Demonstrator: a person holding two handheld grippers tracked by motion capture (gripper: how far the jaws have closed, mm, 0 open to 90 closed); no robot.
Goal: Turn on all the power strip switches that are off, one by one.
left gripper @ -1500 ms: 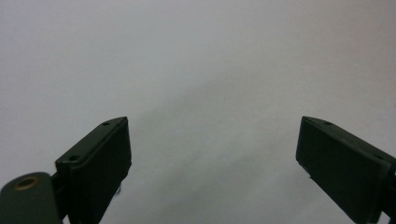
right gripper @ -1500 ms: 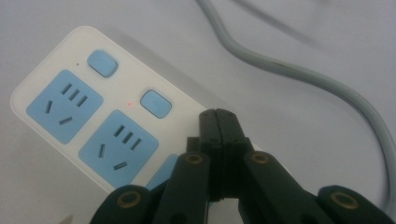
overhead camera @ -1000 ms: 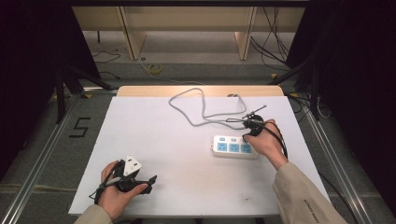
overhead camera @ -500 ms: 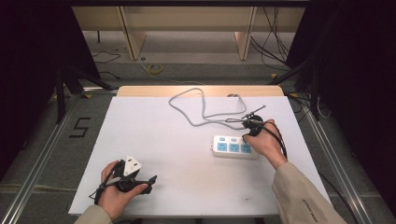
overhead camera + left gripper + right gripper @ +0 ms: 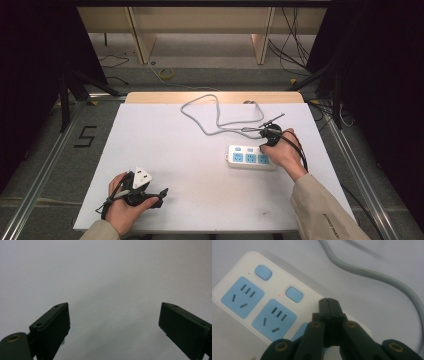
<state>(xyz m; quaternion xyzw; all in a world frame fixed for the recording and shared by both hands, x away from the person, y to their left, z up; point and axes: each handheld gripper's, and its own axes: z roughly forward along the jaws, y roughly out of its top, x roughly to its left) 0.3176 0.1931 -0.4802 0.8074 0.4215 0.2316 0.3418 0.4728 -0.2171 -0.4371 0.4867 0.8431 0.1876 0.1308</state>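
A white power strip [image 5: 245, 157] with blue sockets lies right of the table's middle, and its grey cable [image 5: 215, 117] loops toward the far edge. My right gripper [image 5: 266, 142] is at the strip's right end. In the right gripper view its jaws are shut with nothing between them. The tip [image 5: 329, 302] sits over the strip [image 5: 239, 270] in line with two blue buttons [image 5: 294, 293]; whether it touches I cannot tell. A small red light [image 5: 279, 294] glows beside the nearer button. My left gripper [image 5: 161, 196] rests near the front left edge. Its jaws [image 5: 113, 315] stand open over bare table.
The white table top [image 5: 170, 145] has a wooden strip along its far edge [image 5: 215, 97]. Metal rails run along both sides on the floor. A "5" mark [image 5: 86, 136] lies on the floor to the left. Shelving legs and loose cables sit beyond the table.
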